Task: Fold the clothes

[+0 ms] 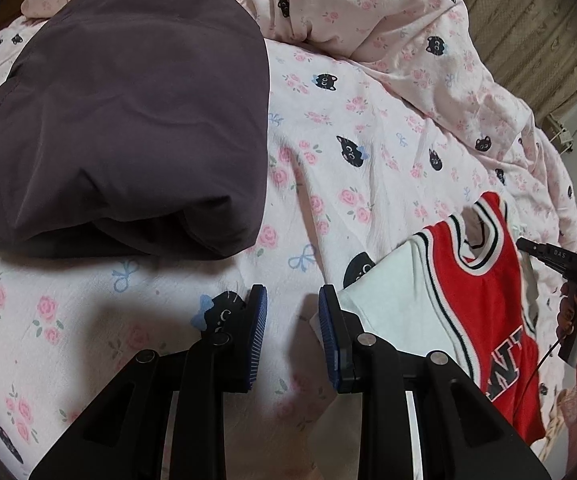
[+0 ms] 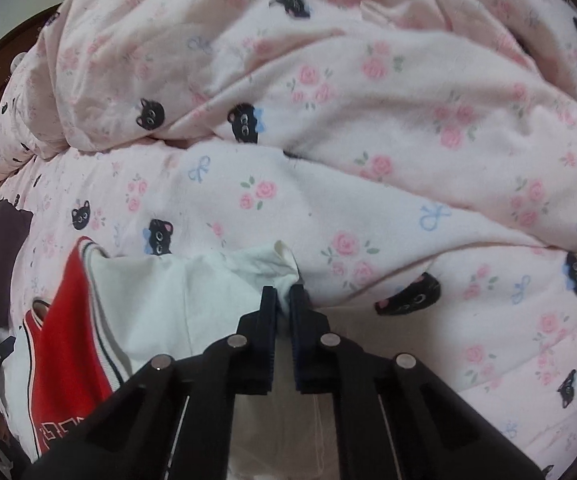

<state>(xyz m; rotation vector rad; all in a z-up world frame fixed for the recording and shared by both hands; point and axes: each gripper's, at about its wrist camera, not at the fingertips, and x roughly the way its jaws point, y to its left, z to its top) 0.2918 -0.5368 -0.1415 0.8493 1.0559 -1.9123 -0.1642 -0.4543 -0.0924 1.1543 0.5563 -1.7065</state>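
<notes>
Right gripper (image 2: 283, 294) pinches white sleeve (image 2: 276, 266) of red-and-white jersey (image 2: 68, 312).
Jaws nearly closed on the cloth; jersey body lies left of it on the floral bedding (image 2: 368, 208). Left gripper (image 1: 292, 300) part open, empty, right finger (image 1: 330, 320) beside the jersey's white edge; dark folded garment (image 1: 128, 120) ahead-left.

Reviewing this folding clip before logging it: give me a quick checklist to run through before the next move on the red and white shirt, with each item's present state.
1. Right gripper clamped on the white sleeve: ok, cloth is pinched between the pads.
2. Left gripper gripping cloth: not ok, jaws stand apart with only the bed sheet showing between them.
3. Left gripper near the shirt: ok, its right finger sits at the white edge.
4. Shirt lying flat: cannot tell, only part shows.
5. Dark folded garment clear of the shirt: ok, sheet lies between them.
</notes>
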